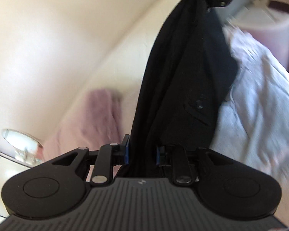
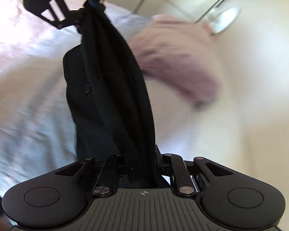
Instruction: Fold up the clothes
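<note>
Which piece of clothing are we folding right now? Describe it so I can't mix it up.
Above the pale bedding, a dark strip stretches between the left gripper and the right gripper. That is the black garment, with a small round button; the pink cloth nearby lies loose.

Wrist cameras face each other closely, sharing black garment [image 1: 183, 80] between.

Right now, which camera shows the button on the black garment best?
The left wrist view: the button on the black garment sits large beside a pocket slit. The right wrist view shows that button smaller, with no slit visible.
</note>
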Demonstrator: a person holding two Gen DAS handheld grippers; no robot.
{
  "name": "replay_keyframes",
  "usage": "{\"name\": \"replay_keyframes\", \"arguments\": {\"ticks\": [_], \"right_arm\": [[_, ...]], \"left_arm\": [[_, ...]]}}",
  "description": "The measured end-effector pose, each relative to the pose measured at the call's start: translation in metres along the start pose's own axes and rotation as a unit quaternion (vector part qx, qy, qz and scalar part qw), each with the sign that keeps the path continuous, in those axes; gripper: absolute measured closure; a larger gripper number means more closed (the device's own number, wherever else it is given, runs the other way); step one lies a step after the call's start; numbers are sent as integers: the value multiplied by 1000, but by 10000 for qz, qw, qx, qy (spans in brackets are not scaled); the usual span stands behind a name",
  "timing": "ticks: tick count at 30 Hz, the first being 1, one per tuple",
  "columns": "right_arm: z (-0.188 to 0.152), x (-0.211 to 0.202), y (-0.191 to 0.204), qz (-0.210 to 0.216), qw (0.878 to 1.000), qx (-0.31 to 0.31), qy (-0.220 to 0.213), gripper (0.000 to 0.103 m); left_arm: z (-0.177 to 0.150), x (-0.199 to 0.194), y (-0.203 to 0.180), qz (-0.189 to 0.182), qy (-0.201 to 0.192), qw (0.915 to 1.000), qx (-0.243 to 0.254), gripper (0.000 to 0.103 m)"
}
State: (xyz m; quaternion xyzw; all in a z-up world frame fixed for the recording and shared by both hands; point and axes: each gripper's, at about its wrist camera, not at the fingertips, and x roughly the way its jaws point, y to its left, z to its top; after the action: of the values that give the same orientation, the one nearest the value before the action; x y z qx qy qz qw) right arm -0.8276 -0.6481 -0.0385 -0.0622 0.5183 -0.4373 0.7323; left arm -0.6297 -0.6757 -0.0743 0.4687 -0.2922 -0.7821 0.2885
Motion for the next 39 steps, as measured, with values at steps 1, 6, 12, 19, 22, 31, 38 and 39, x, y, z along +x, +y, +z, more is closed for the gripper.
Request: {"name": "replay_keyframes", "arguments": {"ticks": [1,6,12,19,22,31,38,39], "right_arm": [[-7,-1,-5,-204,9998,-77,-33,89],[-59,24,17,-782,9965,-272,-130,89],[-143,123,137,-16,9982,-416,441,83],[-177,136,200,115,9962,-258,829,67],[-176,121,185,412,9933,123,1075,65],[-159,92,126,1102,9654,1932,1363,65],[-143,84,99,1090,9140,3558,1617,65],[-139,82,99,1035,9116,3632,1622,65]], "left_arm": [[4,6,-7,50,-53,10000,-4,81],[-6,44,-81,-55,14,10000,-54,82],[-63,117,-237,-1124,815,9899,274,71],[-80,104,-239,-1109,1097,9877,-116,63],[-84,100,-208,-1106,1369,9822,-663,65],[-89,105,-121,-1203,2086,9465,-2148,61],[-82,105,-108,-1415,2026,9372,-2461,61],[-82,105,-107,-1444,1968,9372,-2491,61]]}}
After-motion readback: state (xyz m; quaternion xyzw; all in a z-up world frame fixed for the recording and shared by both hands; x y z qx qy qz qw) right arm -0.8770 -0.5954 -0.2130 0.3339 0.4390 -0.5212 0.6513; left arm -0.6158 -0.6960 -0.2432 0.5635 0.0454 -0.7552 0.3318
